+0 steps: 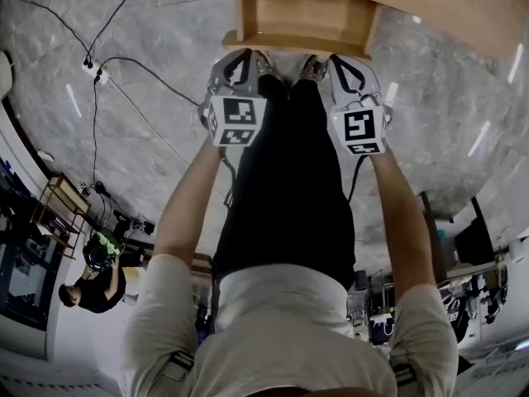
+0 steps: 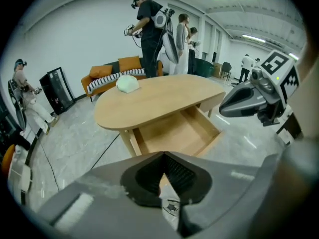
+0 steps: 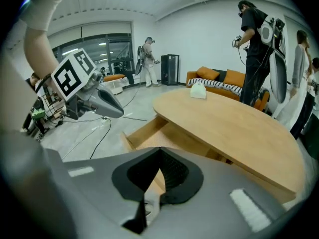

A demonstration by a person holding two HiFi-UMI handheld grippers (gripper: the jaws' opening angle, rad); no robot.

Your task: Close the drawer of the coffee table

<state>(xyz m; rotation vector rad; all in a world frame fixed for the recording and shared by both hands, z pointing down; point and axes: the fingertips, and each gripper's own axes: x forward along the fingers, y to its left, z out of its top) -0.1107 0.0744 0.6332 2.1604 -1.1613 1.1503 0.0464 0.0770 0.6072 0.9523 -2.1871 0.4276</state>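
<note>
Left gripper (image 1: pixel 240 55) and right gripper (image 1: pixel 338 59) held side by side, jaws closed, empty.

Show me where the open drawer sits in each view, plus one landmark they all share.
Head view: drawer at top centre, jutting from under the tabletop.
Left gripper view: drawer at centre, just above the jaws.
Right gripper view: drawer left of centre, above the jaws.
Shared landmark: the oval tabletop over it.

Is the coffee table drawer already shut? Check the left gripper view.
No, the drawer stands pulled out from under the tabletop, its bare inside showing.
</note>
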